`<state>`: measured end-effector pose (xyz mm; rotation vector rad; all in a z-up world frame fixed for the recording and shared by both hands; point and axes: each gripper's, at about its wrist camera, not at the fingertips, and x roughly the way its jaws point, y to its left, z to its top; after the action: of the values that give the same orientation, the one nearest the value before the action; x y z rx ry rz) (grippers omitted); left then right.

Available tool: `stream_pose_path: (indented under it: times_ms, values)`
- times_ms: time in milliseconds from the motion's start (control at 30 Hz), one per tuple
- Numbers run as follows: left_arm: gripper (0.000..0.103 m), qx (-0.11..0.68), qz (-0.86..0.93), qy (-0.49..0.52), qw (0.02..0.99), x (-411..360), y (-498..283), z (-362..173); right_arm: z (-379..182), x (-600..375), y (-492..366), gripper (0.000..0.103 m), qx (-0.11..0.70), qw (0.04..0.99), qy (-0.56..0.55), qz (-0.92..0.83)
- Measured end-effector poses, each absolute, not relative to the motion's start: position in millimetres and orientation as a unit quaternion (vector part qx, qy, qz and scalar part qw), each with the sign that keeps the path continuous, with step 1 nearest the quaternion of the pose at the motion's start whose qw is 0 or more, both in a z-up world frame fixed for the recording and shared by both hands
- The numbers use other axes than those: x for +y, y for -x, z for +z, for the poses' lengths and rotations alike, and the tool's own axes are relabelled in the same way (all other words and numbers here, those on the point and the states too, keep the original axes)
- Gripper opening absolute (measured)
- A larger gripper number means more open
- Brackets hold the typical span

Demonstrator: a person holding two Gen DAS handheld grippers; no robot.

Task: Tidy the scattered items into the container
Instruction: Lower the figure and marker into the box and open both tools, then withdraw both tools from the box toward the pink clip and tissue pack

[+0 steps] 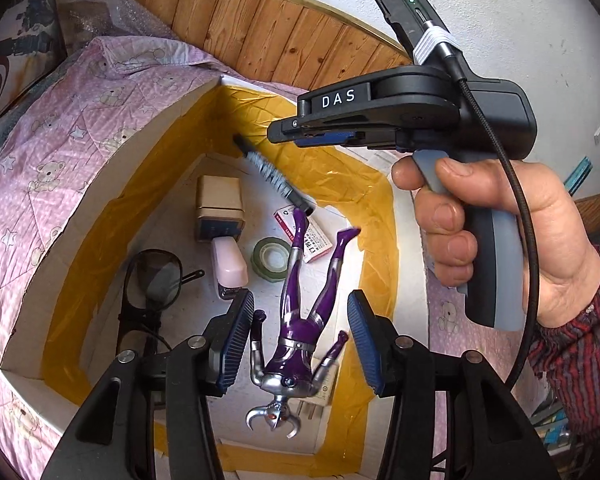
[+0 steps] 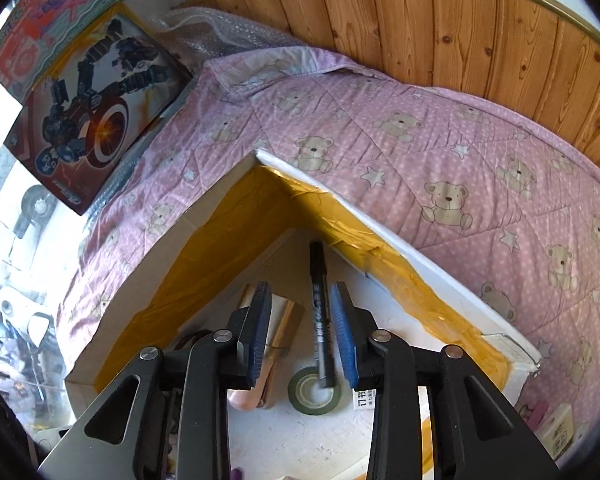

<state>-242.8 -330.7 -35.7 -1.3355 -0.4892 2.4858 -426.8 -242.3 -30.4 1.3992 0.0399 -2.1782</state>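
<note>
Seen from the left wrist, the left gripper (image 1: 300, 340) has its two blue-padded fingers spread apart, gripping nothing. Between them, touching neither pad, is a purple and silver toy figure (image 1: 300, 332), head toward the camera and legs pointing away; whether it rests on the box floor or is in the air cannot be told. It is inside a white box (image 1: 60, 248) whose inner walls are lined with yellow tape. Farther in on the box floor lie dark glasses (image 1: 152, 280), a pink stapler (image 1: 229, 262), a green roll of tape (image 1: 271, 258), a small red and white card box (image 1: 314, 240), a tan carton (image 1: 219, 204) and a black pen (image 1: 274, 176) that looks blurred. At right, a hand (image 1: 500, 240) holds the right gripper (image 1: 300, 136).

From the right wrist, the right gripper's (image 2: 302, 330) fingers are also apart, with the pen (image 2: 320, 312) seen between them, clear of both pads. Beyond the box are a pink bear-print quilt (image 2: 420, 152) and wood panelling (image 2: 440, 28).
</note>
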Motion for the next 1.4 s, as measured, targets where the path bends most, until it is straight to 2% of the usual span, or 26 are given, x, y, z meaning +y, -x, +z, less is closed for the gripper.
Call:
stream_pose_path:
  times_ms: [500,1400]
  values:
    - [0.052,-0.175,0.855,0.466,0.143,-326.7,234.9,-31.9,-24.7,-224.0,406.4,0.034,-0.007,0.279,-0.527,-0.803]
    - [0.054,-0.119,0.892,0.424,0.102,-303.3,174.3,29.3,4.5,-172.9,294.1,0.034,-0.060,0.305,-0.514,-0.800]
